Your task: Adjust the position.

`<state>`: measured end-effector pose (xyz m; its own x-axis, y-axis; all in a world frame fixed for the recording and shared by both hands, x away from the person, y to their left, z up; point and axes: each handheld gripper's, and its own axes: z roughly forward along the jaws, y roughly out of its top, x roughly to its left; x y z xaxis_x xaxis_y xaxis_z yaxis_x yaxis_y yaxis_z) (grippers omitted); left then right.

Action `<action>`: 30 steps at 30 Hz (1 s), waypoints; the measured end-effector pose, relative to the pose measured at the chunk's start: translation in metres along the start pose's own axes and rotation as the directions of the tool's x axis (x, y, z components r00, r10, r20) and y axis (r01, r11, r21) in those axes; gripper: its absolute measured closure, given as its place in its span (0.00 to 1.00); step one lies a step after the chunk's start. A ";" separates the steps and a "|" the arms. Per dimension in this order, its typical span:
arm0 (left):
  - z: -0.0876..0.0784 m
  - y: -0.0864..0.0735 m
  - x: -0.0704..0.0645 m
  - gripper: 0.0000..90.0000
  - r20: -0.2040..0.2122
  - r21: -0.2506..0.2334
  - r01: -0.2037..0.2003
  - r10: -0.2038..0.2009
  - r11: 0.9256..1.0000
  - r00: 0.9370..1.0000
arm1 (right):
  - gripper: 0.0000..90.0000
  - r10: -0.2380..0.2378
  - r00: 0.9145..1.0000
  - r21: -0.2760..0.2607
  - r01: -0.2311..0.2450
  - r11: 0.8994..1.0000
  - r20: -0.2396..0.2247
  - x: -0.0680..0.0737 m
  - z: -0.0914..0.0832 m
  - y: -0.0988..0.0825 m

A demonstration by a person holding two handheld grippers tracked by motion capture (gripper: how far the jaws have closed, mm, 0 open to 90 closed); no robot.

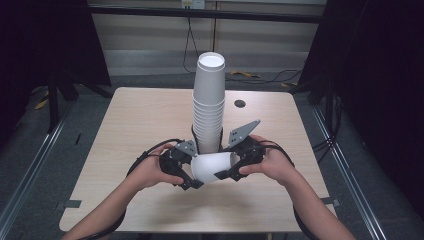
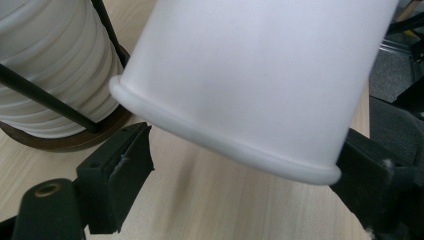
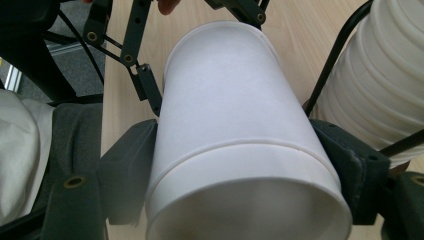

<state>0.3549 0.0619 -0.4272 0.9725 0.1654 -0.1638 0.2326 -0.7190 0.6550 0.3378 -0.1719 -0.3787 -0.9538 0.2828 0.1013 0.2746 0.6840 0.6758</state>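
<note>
At table centre, just toward six o'clock from the stack, a single white paper cup [image 1: 212,166] lies on its side in the air between the two grippers, above the pale wood-grain tabletop [image 1: 125,130]. Right gripper view: the cup's wide open end faces the camera, and both black jaws of the right gripper [image 3: 245,172] press on the wall at nine and three o'clock, a firm clamp near the mouth band. Left gripper view: the cup's other end, with its rolled bottom edge, sits across the left gripper [image 2: 240,175]; the jaw at three o'clock touches the edge, while the jaw at nine o'clock stands clear of it with table showing between. The left jaws read as nearly closed, so likely pinching the thin bottom edge, but I cannot confirm a hold. At twelve o'clock from the cup stands the tall stack of nested white paper cups [image 1: 208,100] in a black wire holder on a round brown base [image 2: 65,142], very near both grippers. Risks, as I judge them: the right clamp could dent or oval the soft wall; a weak left pinch could slip off the edge; a swing of either hand could knock the stack.
</note>
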 end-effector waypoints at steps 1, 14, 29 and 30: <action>0.000 0.000 0.000 0.17 0.000 -0.003 0.000 0.000 1.000 1.000 | 0.26 -0.003 1.000 -0.006 0.003 1.000 -0.001 0.000 0.000 0.000; 0.001 0.000 0.000 0.11 0.012 -0.040 -0.036 0.037 0.999 0.999 | 0.26 0.000 1.000 -0.025 0.000 1.000 -0.026 0.000 0.001 -0.001; -0.001 0.003 0.000 0.07 -0.004 -0.050 -0.101 0.101 0.994 0.995 | 0.26 -0.008 0.999 -0.024 0.007 1.000 -0.042 0.000 0.003 0.000; -0.001 0.003 0.000 0.07 -0.004 -0.050 -0.101 0.101 0.994 0.995 | 0.26 -0.008 0.999 -0.024 0.007 1.000 -0.042 0.000 0.003 0.000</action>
<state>0.3553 0.0606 -0.4249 0.9911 0.0949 -0.0936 0.1333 -0.6971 0.7045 0.3383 -0.1700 -0.3808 -0.9602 0.2491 0.1268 0.2653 0.6695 0.6938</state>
